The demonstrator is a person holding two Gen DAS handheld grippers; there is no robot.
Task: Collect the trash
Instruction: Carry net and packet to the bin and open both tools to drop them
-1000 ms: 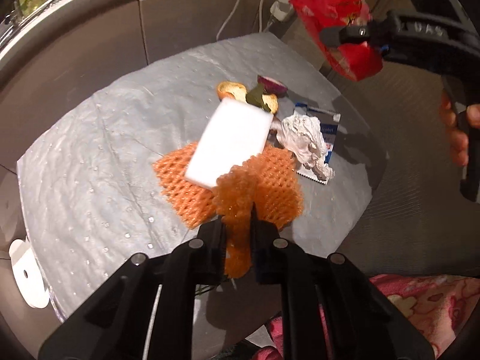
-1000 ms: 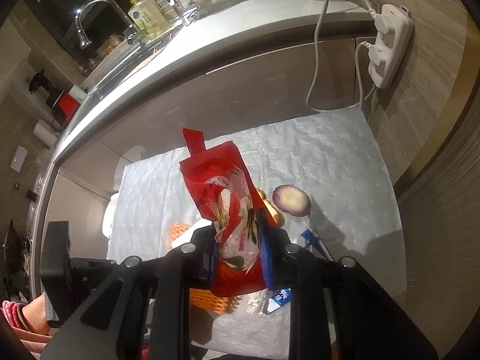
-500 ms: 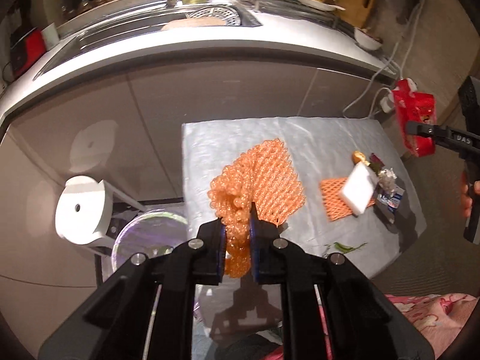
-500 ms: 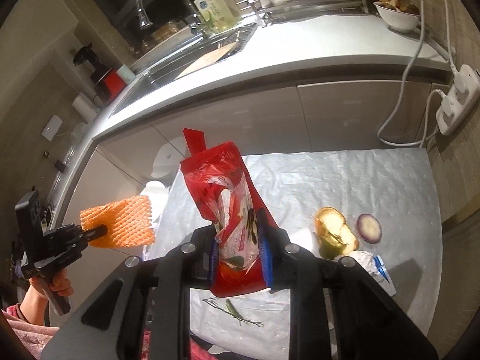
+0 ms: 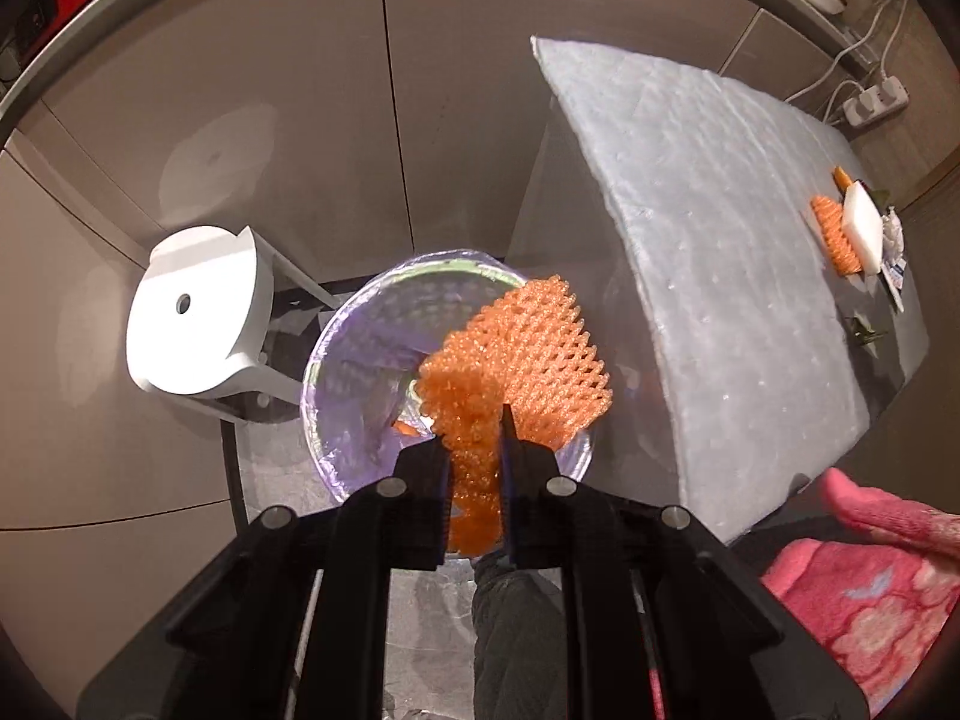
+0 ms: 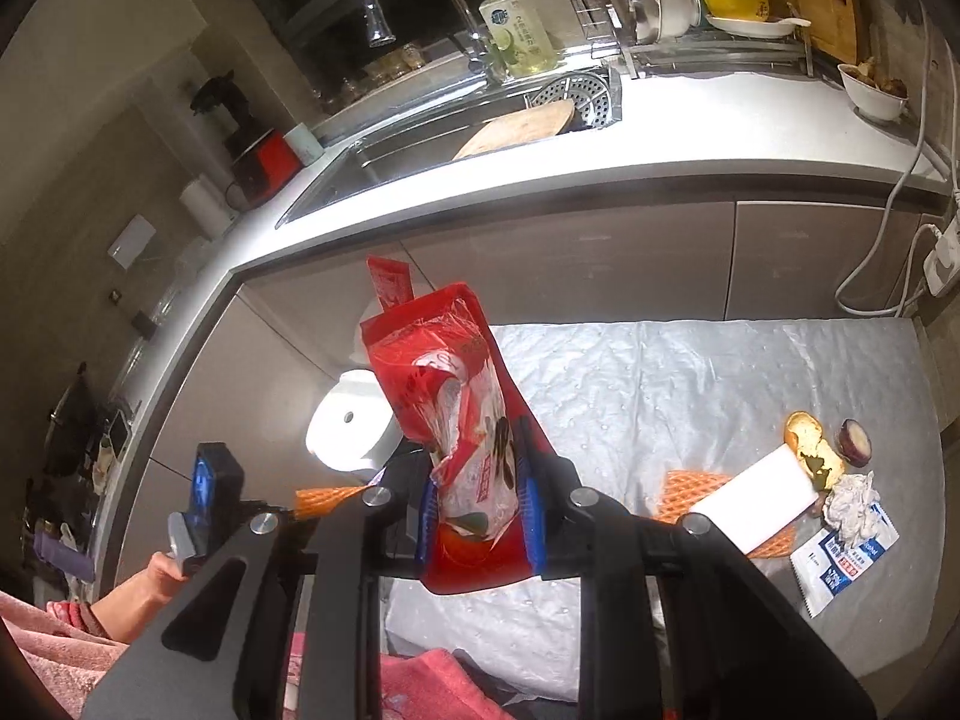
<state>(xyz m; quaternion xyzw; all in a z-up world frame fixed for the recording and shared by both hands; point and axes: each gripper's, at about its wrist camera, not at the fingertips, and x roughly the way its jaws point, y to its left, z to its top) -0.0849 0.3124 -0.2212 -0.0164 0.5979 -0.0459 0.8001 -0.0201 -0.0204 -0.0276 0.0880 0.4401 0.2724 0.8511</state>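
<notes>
My left gripper [image 5: 474,450] is shut on an orange foam net [image 5: 522,360] and holds it above the open trash bin [image 5: 342,384] lined with a clear bag, left of the grey mat [image 5: 720,228]. My right gripper [image 6: 480,480] is shut on a red snack wrapper [image 6: 450,396] above the mat's [image 6: 690,384] left part. On the mat's right lie another orange net [image 6: 681,489], a white block [image 6: 750,495], food scraps [image 6: 810,447], an onion slice [image 6: 855,435], crumpled paper [image 6: 852,504] and a blue-white sachet [image 6: 840,564].
The bin's white lid [image 5: 192,318] stands open to its left. Cabinet fronts [image 5: 300,120] rise behind the bin and mat. The counter with sink [image 6: 480,138] runs along the back. A power strip [image 6: 942,258] with cables hangs at the right wall. Pink clothing [image 5: 870,588] is at the lower right.
My left gripper has swung left with the orange net, from over the mat to above the bin. My right gripper has pulled back and left with the red wrapper.
</notes>
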